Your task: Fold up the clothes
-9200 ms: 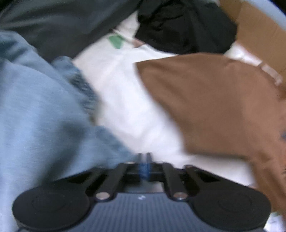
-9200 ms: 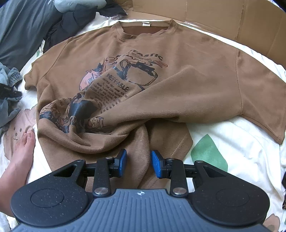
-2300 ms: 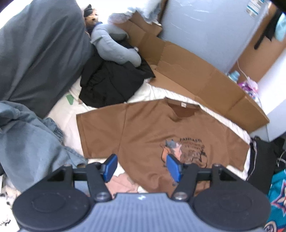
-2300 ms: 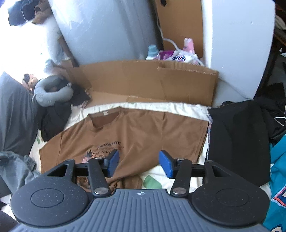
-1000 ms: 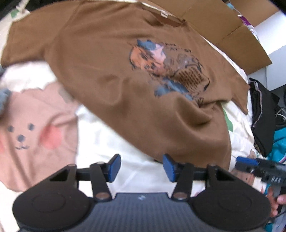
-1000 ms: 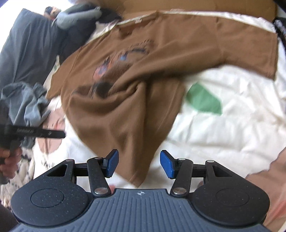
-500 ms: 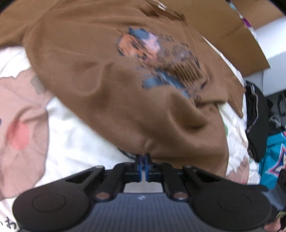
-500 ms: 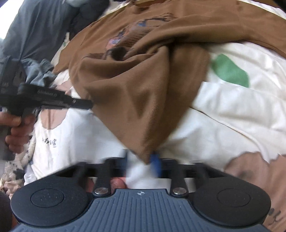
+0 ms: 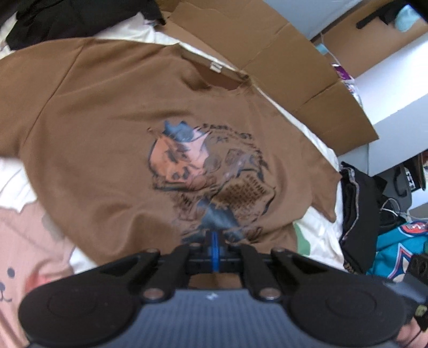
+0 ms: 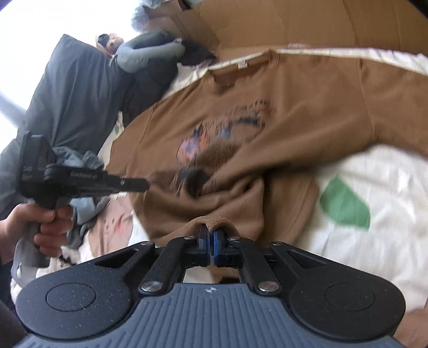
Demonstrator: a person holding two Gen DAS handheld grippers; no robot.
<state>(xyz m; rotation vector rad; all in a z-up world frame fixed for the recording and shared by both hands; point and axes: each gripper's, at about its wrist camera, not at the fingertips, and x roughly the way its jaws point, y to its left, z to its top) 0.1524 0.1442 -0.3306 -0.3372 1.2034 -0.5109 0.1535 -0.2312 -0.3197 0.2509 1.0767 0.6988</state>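
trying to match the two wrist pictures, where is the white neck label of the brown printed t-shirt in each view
Left wrist view: the white neck label sits at upper centre, inside the collar of the brown printed t-shirt.
Right wrist view: the label is near the top, right of centre, at the collar's far edge.
Shared landmark: the flattened brown cardboard just beyond the collar.

Cardboard wall [image 9: 281,53] blocks beyond the T-shirt [image 9: 107,120]; black clothes pile [image 9: 358,203] crowds its right.

shirt print [image 10: 222,139] blurred, hem [image 9: 214,279] hidden
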